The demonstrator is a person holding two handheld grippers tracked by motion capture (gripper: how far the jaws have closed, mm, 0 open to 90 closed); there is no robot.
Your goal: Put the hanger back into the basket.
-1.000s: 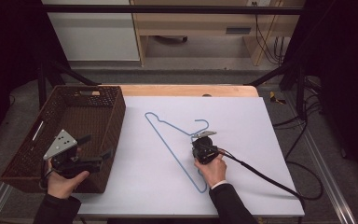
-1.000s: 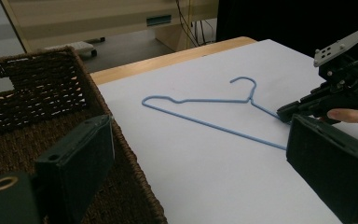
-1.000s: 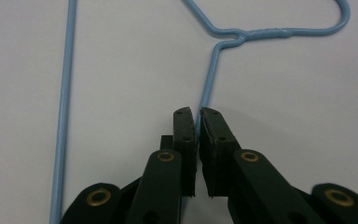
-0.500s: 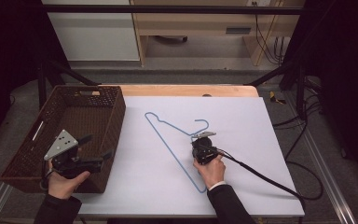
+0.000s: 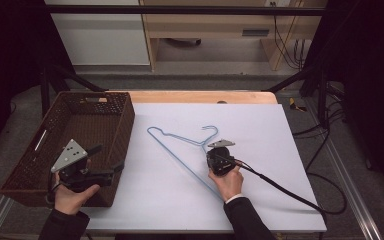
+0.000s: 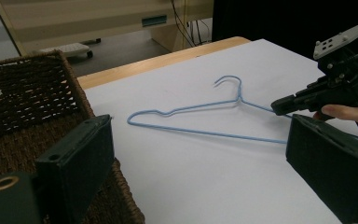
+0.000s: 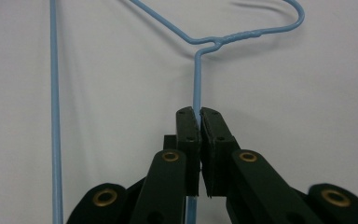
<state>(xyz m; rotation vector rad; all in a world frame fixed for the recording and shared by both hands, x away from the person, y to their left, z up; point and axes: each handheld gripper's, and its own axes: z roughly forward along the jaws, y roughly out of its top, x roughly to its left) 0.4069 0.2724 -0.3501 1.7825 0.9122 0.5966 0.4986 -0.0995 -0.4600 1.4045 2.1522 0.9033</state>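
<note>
On the worktop (image 5: 280,200) lie 2 things: 1 brown wicker basket (image 5: 105,107) and 1 blue wire hanger (image 5: 180,150). Taking the hanger as the landmark, the basket stands well to its left, at the worktop's left edge, partly hanging past it. A white sheet covers most of the worktop, with a strip of bare wood showing beyond the hanger at the far edge.

The left tongs (image 5: 117,167) hover left of the hanger, over the basket's near right corner, held in the person's left hand (image 5: 72,192). Their 2 black jaws stand wide apart with nothing between them; in the left gripper view the hanger lies in the gap far beyond them, flat on the sheet.

The hanger itself lies flat, its hook pointing toward the far side of the worktop, its long bottom wire running from the far left down toward the person.

The right tongs (image 5: 216,149) sit at the hanger's right arm, just below the twisted neck, gripped by the person's right hand (image 5: 227,180). In the right gripper view the 2 jaws are pressed together on the blue wire, which runs out from between their tips up to the neck. A black cable (image 5: 290,192) trails from these tongs to the right of the hanger, off the worktop's edge.

Compared with 1.0 s and 0.5 s earlier, nothing has visibly shifted: the hanger, basket and both tongs keep the same places.
</note>
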